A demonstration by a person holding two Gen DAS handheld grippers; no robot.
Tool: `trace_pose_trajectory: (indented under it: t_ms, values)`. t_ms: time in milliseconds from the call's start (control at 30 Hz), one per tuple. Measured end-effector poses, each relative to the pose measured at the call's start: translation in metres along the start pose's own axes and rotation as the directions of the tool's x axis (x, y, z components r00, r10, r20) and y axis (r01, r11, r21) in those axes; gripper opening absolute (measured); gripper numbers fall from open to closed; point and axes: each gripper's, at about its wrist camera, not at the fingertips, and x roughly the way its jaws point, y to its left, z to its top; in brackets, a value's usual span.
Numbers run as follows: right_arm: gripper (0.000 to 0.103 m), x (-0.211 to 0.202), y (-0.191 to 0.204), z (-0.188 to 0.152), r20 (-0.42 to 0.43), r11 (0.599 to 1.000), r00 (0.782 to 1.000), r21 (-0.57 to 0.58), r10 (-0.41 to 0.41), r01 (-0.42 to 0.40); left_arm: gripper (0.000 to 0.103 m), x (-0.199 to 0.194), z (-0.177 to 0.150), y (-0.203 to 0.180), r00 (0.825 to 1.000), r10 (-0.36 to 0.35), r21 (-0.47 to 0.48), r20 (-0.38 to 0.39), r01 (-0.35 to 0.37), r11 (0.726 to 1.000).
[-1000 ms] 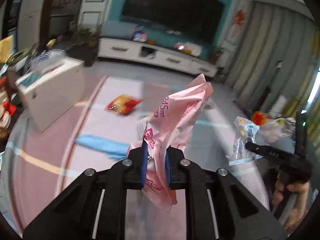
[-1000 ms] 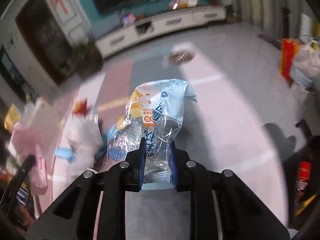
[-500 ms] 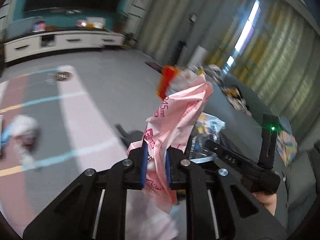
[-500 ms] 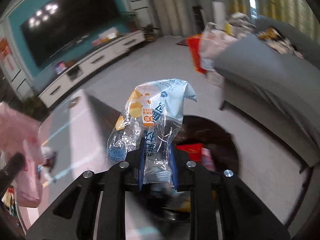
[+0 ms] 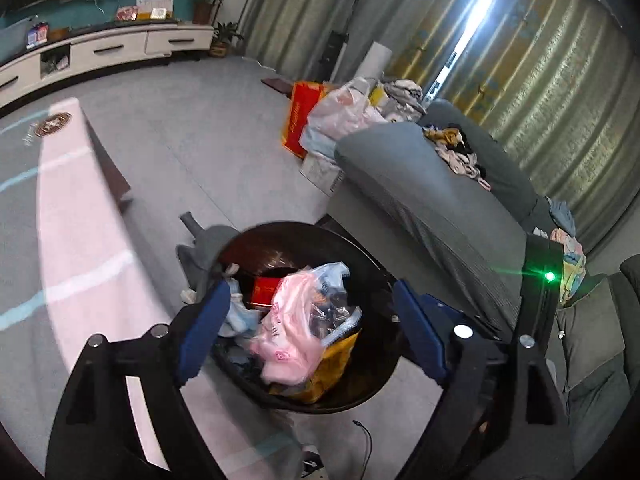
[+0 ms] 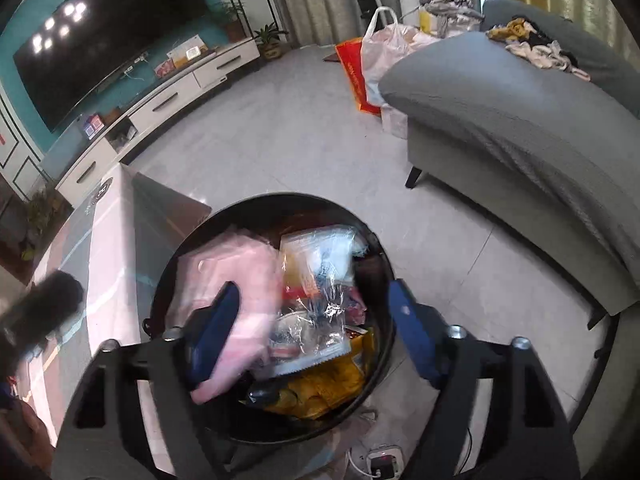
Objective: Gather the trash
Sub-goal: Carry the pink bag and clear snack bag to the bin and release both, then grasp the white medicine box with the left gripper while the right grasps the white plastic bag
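Hovering over the bin [image 5: 376,384], I hold each hand-held gripper, left [image 5: 312,330] and right [image 6: 312,328], spread wide and empty, so both wrappers, pink [image 5: 290,320] and clear [image 6: 316,280], land inside.

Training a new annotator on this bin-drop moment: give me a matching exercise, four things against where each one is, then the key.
Things:
1. pink bag
2. clear wrapper
3. red box
4. left gripper

Places or states:
A. wide open above the trash bin, holding nothing
B. in the bin, the clear wrapper to its right
C. in the bin, lying over yellow packaging
D. in the bin, partly buried behind the pink bag

Pairs: 1-B, 2-C, 3-D, 4-A
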Motion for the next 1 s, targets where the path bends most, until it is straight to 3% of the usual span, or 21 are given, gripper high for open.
trace_pose_trajectory:
  t_ms: [100,200,300,367,433,500,567,633,733,833,933,1000]
  values:
    - [0.087,-0.017,0.016,0.003,0.027,1.0,0.999,-0.012,-0.019,0.02,0.097,-0.038,0.006,0.03,0.998,0.049,-0.043,0.05,-0.046,0.998]
    - [0.092,-0.029,0.061,0.009,0.065,0.996,0.997,-0.087,0.042,-0.036,0.1,-0.091,0.006,0.086,0.979,0.156,-0.142,0.128,-0.137,0.98]
    - [0.095,-0.027,0.139,0.012,0.037,0.966,0.983,-0.194,0.18,-0.169,0.1,-0.14,0.001,0.158,0.93,0.328,-0.272,0.169,-0.276,0.922]
    - [0.095,-0.02,0.2,0.01,-0.013,0.924,0.957,-0.258,0.29,-0.284,0.1,-0.172,-0.007,0.21,0.879,0.443,-0.377,0.174,-0.356,0.855]
    - [0.095,-0.007,0.256,0.006,-0.085,0.879,0.933,-0.314,0.351,-0.359,0.1,-0.204,-0.017,0.261,0.829,0.534,-0.467,0.166,-0.41,0.783]
    - [0.095,0.013,0.324,-0.006,-0.167,0.832,0.919,-0.39,0.357,-0.394,0.1,-0.219,-0.022,0.297,0.812,0.566,-0.51,0.144,-0.429,0.746]
    - [0.095,0.028,0.369,-0.015,-0.211,0.803,0.913,-0.434,0.349,-0.407,0.099,-0.227,-0.028,0.336,0.811,0.575,-0.538,0.109,-0.438,0.72]
    - [0.095,0.048,0.414,-0.029,-0.259,0.774,0.901,-0.464,0.347,-0.431,0.098,-0.223,-0.029,0.362,0.824,0.56,-0.555,0.082,-0.429,0.713]
    - [0.093,0.073,0.449,-0.044,-0.288,0.757,0.905,-0.5,0.314,-0.421,0.091,-0.203,-0.026,0.382,0.857,0.513,-0.559,0.043,-0.405,0.723]
    - [0.086,0.097,0.467,-0.056,-0.311,0.764,0.914,-0.514,0.259,-0.391,0.086,-0.172,-0.019,0.396,0.886,0.464,-0.522,-0.01,-0.4,0.753]
    - [0.067,0.117,0.466,-0.061,-0.328,0.775,0.917,-0.509,0.227,-0.374,0.083,-0.146,-0.022,0.408,0.879,0.472,-0.494,-0.069,-0.441,0.749]
    - [0.054,0.123,0.461,-0.062,-0.343,0.773,0.908,-0.498,0.241,-0.393,0.062,-0.132,-0.024,0.416,0.858,0.496,-0.48,-0.135,-0.494,0.725]
